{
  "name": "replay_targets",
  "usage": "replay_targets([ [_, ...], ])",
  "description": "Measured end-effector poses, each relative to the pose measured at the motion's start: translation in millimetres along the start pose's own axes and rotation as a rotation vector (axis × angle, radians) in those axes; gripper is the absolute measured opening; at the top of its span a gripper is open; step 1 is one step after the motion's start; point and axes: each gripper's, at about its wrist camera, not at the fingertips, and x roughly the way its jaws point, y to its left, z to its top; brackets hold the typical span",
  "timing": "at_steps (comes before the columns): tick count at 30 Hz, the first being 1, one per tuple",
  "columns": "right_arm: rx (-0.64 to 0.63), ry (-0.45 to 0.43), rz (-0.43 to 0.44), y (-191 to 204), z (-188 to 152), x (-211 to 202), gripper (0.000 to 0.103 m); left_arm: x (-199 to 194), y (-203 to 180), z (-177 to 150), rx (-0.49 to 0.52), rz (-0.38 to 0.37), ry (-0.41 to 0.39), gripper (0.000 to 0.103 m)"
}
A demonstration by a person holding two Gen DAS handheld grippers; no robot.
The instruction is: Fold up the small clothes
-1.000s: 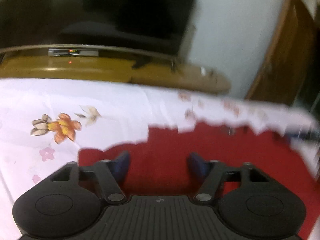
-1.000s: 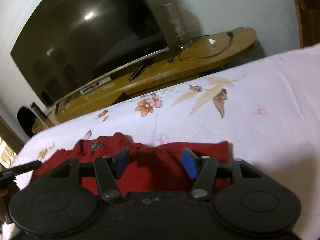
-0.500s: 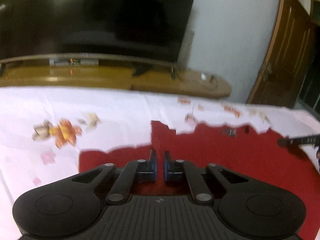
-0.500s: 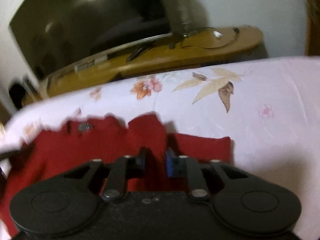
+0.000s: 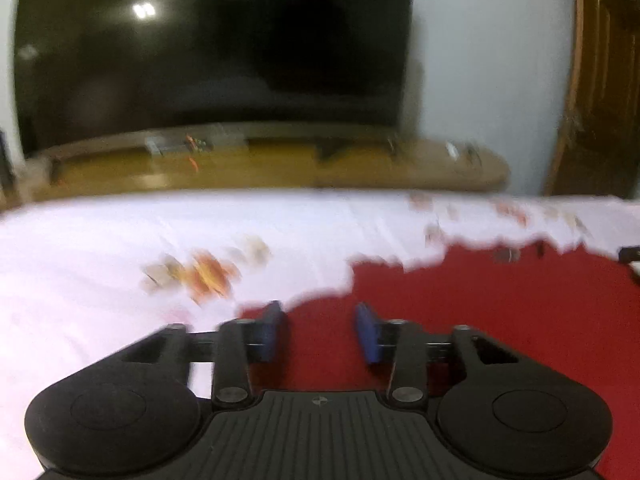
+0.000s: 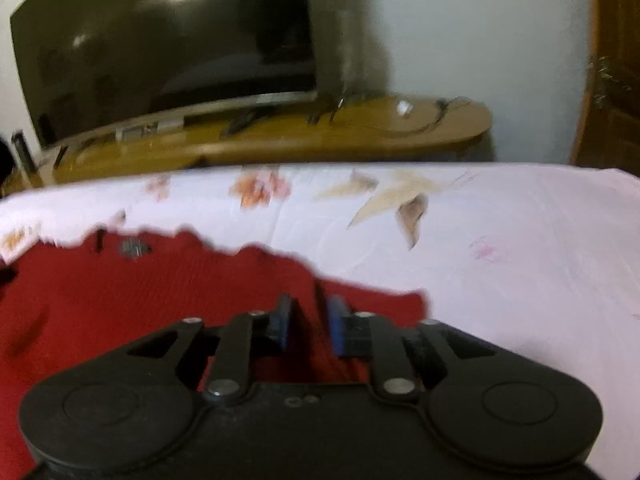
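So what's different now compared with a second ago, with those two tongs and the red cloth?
Both tongs snapped nearly shut half a second ago and have just been opening again. The left tongs now gape over the red garment; the right tongs stand narrower, red cloth showing between them, though a grip is unclear. The garment's far edge looks more spread. The floral sheet, TV and wooden stand stayed put.

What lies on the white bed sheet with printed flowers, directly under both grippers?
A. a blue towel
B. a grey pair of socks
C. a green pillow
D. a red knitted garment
D: a red knitted garment is spread on the white bed sheet with printed flowers, below the left gripper and the right gripper.
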Motion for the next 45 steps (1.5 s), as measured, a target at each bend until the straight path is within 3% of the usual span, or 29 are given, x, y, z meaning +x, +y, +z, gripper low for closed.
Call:
replay_targets([
  [2,-0.016,-0.048,0.02,2.1,4.8,-20.2,0.025,-23.2,-14.6,7.1,-0.008,-0.031,-0.062,0.044],
  [3,-0.021,-0.056,0.049,7.0,5.2,-28.6,0.025,-29.2,-30.9,9.2,-0.016,-0.082,-0.075,0.044],
  [5,-0.064,-0.037,0.135,32.2,0.7,-33.4,0.025,-28.0,-75.2,10.0,0.056,-0.2,-0.051,0.044],
  [7,-0.126,-0.002,0.215,64.7,-7.3,-27.5,0.023,-21.2,-110.2,4.9,0.123,-0.264,-0.03,0.044],
  [9,-0.203,0.057,0.269,97.5,-18.1,-16.0,0.023,-2.8,-126.1,-5.0,0.108,-0.297,0.04,0.044],
  [11,-0.301,0.084,0.261,117.5,-29.9,-8.5,0.024,10.3,-120.5,-16.4,0.113,-0.259,0.105,0.044],
  [13,-0.345,0.08,0.207,114.1,-35.2,-6.4,0.025,4.2,-92.9,-23.5,0.066,-0.26,0.087,0.043],
  [16,-0.261,0.074,0.071,61.9,-31.4,-8.9,0.024,-11.2,-49.3,-28.5,0.049,-0.176,0.075,0.044],
  [19,-0.201,0.093,0.022,10.5,-33.8,-13.5,0.022,-15.8,-18.2,-32.3,-0.028,-0.229,0.077,0.043],
  [22,-0.191,0.105,0.02,1.9,-32.3,-12.9,0.024,-23.5,-27.7,-27.5,-0.011,-0.186,0.068,0.044],
  [25,-0.191,0.054,0.054,24.0,-25.1,-32.4,0.029,-49.6,-50.0,-25.1,-0.005,-0.221,0.017,0.045],
  [26,-0.207,0.024,0.089,36.4,-25.7,-43.9,0.03,-56.4,-64.2,-26.4,0.015,-0.236,0.015,0.048],
  [28,-0.242,0.023,0.176,63.3,-30.2,-54.1,0.032,-62.9,-85.5,-27.8,0.059,-0.244,0.022,0.067],
  [31,-0.336,0.068,0.267,111.9,-48.2,-51.5,0.036,-59.9,-114.1,-39.6,0.108,-0.19,0.077,0.067],
  [34,-0.379,0.115,0.272,131.8,-65.8,-45.2,0.039,-62.9,-113.8,-55.3,0.15,-0.113,0.111,0.067],
  [38,-0.351,0.138,0.193,96.9,-74.8,-52.0,0.039,-81.6,-89.0,-66.2,0.17,-0.085,0.123,0.067],
  [45,-0.222,0.151,0.084,23.6,-84.2,-80.8,0.039,-98.2,-58.7,-70.3,0.089,-0.027,0.133,0.067],
])
